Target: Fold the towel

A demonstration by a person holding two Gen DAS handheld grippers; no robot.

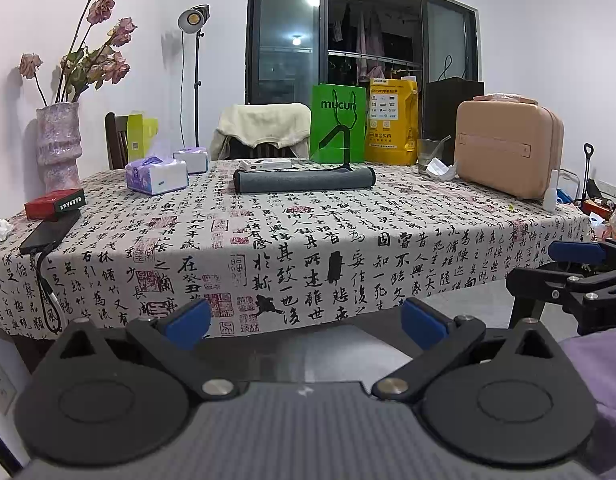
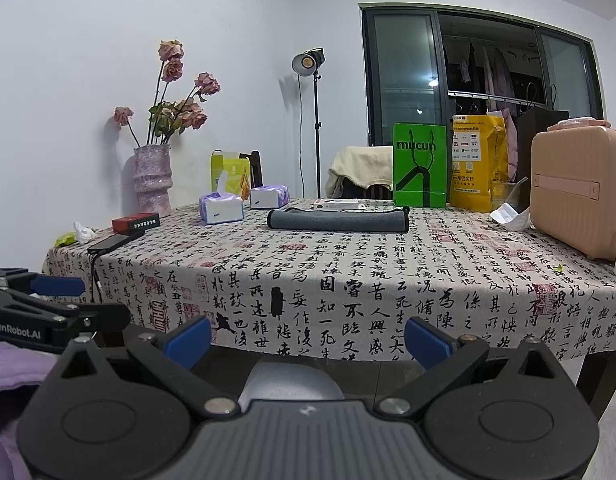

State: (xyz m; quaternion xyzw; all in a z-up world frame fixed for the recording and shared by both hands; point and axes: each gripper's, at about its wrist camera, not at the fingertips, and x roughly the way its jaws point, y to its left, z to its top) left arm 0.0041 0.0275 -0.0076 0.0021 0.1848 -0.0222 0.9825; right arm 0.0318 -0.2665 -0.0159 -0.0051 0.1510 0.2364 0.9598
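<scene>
We face the table [image 1: 308, 240] under its calligraphy cloth, with the pink case [image 1: 508, 152] at its far right. Left of that case, past the green bag [image 1: 338, 122], the grey towel [image 1: 304, 181] lies folded long at the table's far side. Our left gripper [image 1: 306, 320] and right gripper [image 2: 308, 340] hang below the near edge, jaws spread, holding nothing. We should probably reach level, well clear of the case, and pinch the towel's two ends together.
</scene>
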